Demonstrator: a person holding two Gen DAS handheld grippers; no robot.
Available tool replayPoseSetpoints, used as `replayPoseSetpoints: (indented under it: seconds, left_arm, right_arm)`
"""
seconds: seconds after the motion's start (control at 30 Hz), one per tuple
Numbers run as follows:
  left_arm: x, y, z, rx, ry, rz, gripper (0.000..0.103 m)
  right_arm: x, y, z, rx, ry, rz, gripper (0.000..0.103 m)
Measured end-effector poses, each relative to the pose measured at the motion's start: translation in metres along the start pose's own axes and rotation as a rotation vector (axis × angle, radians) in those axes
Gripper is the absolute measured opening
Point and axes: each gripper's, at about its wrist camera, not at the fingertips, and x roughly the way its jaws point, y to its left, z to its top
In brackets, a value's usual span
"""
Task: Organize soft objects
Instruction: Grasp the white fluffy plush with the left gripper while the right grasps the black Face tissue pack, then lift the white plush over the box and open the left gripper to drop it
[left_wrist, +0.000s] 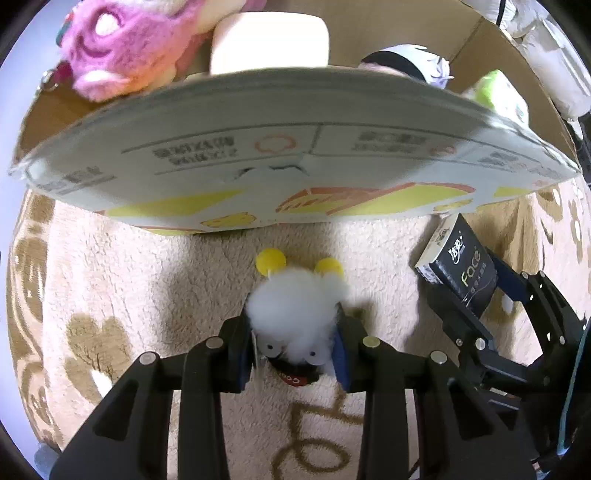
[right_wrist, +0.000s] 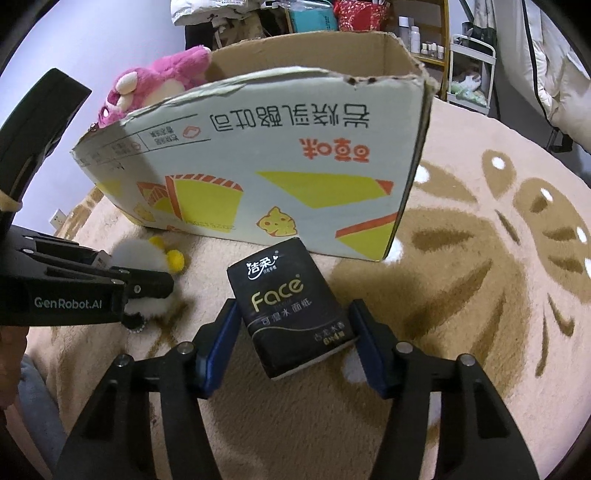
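The left gripper jaws pinch a white fluffy plush toy. The right gripper jaws stand wide, flanking the black tissue pack, whose long axis runs toward 11 o'clock. The cardboard box, already holding a pink plush bear, stands at 12 o'clock on the carpet.

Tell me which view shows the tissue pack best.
The right wrist view: the tissue pack lies centered between the right hand-held gripper fingers, its whole printed face readable. The left wrist view shows only a slanted pack at the right edge, partly hidden by that gripper.
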Motion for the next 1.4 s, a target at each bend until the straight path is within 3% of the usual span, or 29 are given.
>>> replayPoseSetpoints:
  seconds: [0.33,0.67,1.0,1.3,1.4]
  left_arm:
    - [-0.035,-0.003,-0.023,0.009,-0.080,0.044,0.033]
    - [-0.103,-0.011,-0.050,0.004,-0.275,0.081,0.033]
    - [-0.177,-0.022,-0.036,0.006,-0.505,0.150,0.033]
    - [-0.204,-0.022,-0.023,-0.002,-0.600,0.145,0.033]
    - [-0.210,-0.023,-0.014,0.005,-0.633,0.163,0.033]
  right_arm:
    - [-0.027,-0.007,-0.001,0.021,-0.047,0.020,0.062]
    - [-0.078,-0.004,-0.003,0.028,-0.151,0.018,0.062]
    - [-0.125,0.002,0.013,0.032,-0.275,0.017,0.062]
    - [-0.141,0.007,0.031,0.019,-0.334,0.016,0.062]
    - [-0.137,0.008,0.038,0.008,-0.335,0.012,0.057]
